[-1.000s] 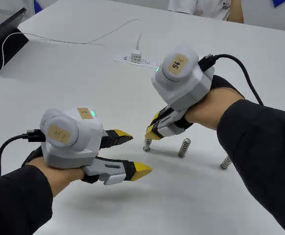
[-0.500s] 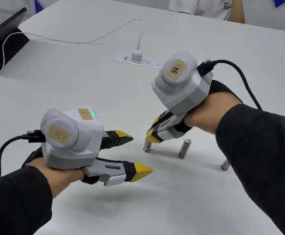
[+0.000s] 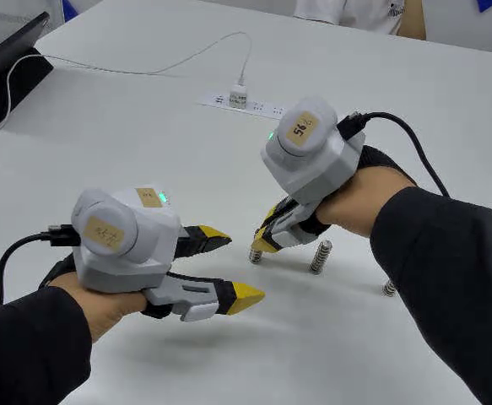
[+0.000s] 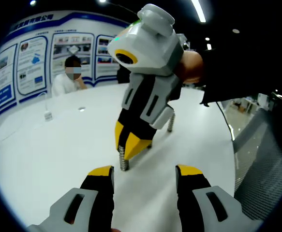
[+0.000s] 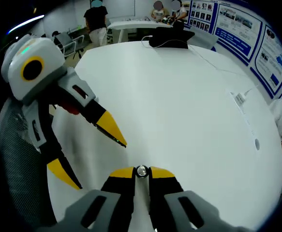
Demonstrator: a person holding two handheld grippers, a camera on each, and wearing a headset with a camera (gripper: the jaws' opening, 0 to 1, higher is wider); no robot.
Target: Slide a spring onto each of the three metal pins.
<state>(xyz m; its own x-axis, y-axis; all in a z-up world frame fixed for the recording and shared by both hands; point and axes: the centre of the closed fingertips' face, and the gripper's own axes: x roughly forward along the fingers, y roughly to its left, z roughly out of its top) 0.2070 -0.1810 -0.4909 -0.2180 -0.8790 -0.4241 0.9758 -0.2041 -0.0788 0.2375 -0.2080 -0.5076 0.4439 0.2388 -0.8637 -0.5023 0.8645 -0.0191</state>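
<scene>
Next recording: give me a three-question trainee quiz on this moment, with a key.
1. True or false: the grey, yellow-tipped left gripper holds a loose coiled spring.
2. Choose one: the jaws of the right gripper are shut on A) a white power strip, B) the leftmost spring-covered metal pin, C) a black cable.
3. Including the middle pin, how many upright pins stand on the white table?
Key: 1 false, its jaws are open and hold nothing; 2 B; 3 three.
</scene>
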